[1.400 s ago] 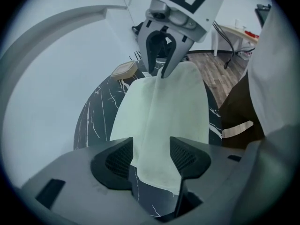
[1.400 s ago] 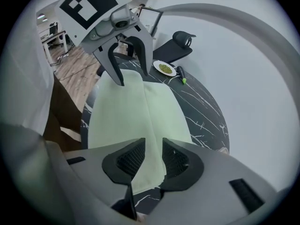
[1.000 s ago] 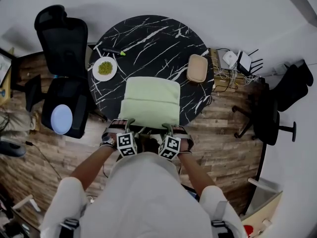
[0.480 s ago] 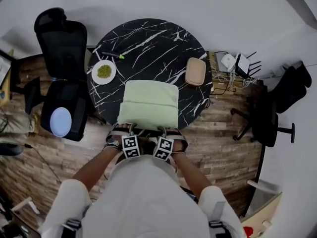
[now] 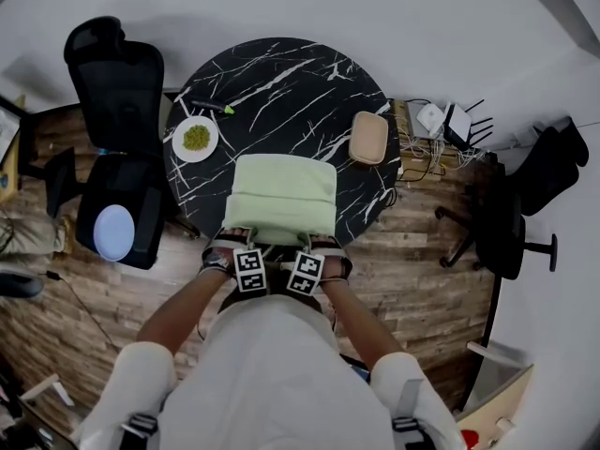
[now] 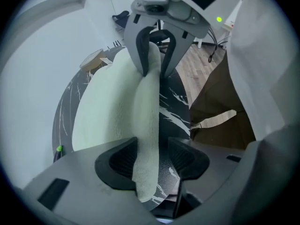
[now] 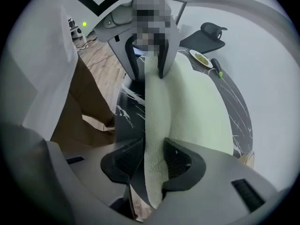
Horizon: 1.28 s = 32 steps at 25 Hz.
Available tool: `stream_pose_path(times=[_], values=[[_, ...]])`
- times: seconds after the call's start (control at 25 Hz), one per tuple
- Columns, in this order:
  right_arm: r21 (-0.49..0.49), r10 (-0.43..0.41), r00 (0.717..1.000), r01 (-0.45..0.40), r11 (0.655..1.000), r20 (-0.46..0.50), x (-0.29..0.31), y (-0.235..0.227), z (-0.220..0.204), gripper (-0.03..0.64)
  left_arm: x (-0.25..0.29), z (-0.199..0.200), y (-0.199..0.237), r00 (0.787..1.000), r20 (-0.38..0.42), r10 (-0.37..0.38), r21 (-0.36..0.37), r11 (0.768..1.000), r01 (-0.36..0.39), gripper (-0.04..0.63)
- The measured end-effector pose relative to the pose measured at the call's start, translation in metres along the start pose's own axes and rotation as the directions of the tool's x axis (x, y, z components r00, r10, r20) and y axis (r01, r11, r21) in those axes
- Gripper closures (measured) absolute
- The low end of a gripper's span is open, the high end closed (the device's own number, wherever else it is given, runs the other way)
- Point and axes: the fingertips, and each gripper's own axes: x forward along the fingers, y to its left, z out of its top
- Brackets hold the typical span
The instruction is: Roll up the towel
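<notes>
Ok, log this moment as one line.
stage: grasping towel near edge | left gripper: jaws closing, towel between, not clamped | right gripper: shut on towel | roll: not yet begun

The left gripper (image 5: pixel 246 246) and the right gripper (image 5: pixel 307 246) sit side by side at the near rim of the counter (image 5: pixel 281 78). Each has the near edge of the towel (image 5: pixel 281 195) between its jaws. The left gripper's jaws are closing, and the right gripper's press on the edge. The towel lies on the counter, stretching away ahead of both. Ahead and left of the left gripper sits a plate (image 5: pixel 196 138), with a marker (image 5: pixel 216 106) behind it. Ahead and right of the right gripper lies a tray (image 5: pixel 370 137), and a router (image 5: pixel 436 112) stands off the counter beyond it. An office chair (image 5: pixel 112 92) stands far left.
</notes>
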Motion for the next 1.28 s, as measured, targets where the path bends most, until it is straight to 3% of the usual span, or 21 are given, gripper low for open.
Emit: stream_pose_path(times=[0.12, 0.16, 0.2, 0.28, 0.48, 0.72, 1.04, 1.16, 1.28], values=[[-0.012, -0.023, 1.0, 0.023, 1.0, -0.011, 0.004, -0.003, -0.001, 0.525, 0.002, 0.0, 0.0, 1.0, -0.006, -0.004, 0.003, 1.0, 0.004, 0.412], [-0.01, -0.024, 1.0, 0.024, 1.0, -0.01, 0.004, -0.004, -0.001, 0.534, 0.001, 0.001, 0.002, 1.0, -0.004, 0.009, 0.002, 1.0, -0.009, 0.455], [-0.007, -0.021, 1.0, 0.021, 1.0, -0.007, 0.003, -0.004, -0.001, 0.546, 0.0, 0.0, 0.004, 1.0, -0.004, 0.021, 0.001, 1.0, -0.021, 0.54], [0.0, -0.009, 1.0, 0.009, 1.0, 0.001, 0.0, -0.004, 0.0, 0.571, -0.003, 0.001, 0.004, 1.0, 0.0, 0.017, -0.004, 1.0, -0.017, 0.559], [0.054, 0.04, 0.999, -0.042, 0.998, 0.034, -0.025, 0.002, -0.001, 0.58, -0.028, 0.007, -0.003, 0.998, 0.054, -0.011, 0.006, 1.0, 0.011, 0.565], [0.139, 0.153, 0.985, -0.163, 0.977, 0.082, -0.066, 0.023, 0.002, 0.58, -0.065, 0.013, -0.026, 0.992, 0.115, -0.059, -0.016, 0.998, 0.062, 0.566], [0.111, 0.372, 0.925, -0.378, 0.919, 0.073, -0.112, 0.076, 0.009, 0.58, -0.11, 0.014, -0.066, 0.967, 0.116, -0.226, 0.03, 0.974, 0.224, 0.566], [0.132, 0.343, 0.934, -0.355, 0.926, 0.102, -0.13, 0.056, 0.013, 0.58, -0.129, 0.019, -0.045, 0.97, 0.142, -0.199, 0.021, 0.98, 0.198, 0.566], [0.149, 0.256, 0.96, -0.271, 0.951, 0.113, -0.138, 0.017, 0.012, 0.58, -0.135, 0.026, -0.011, 0.978, 0.158, -0.136, 0.009, 0.991, 0.137, 0.566]])
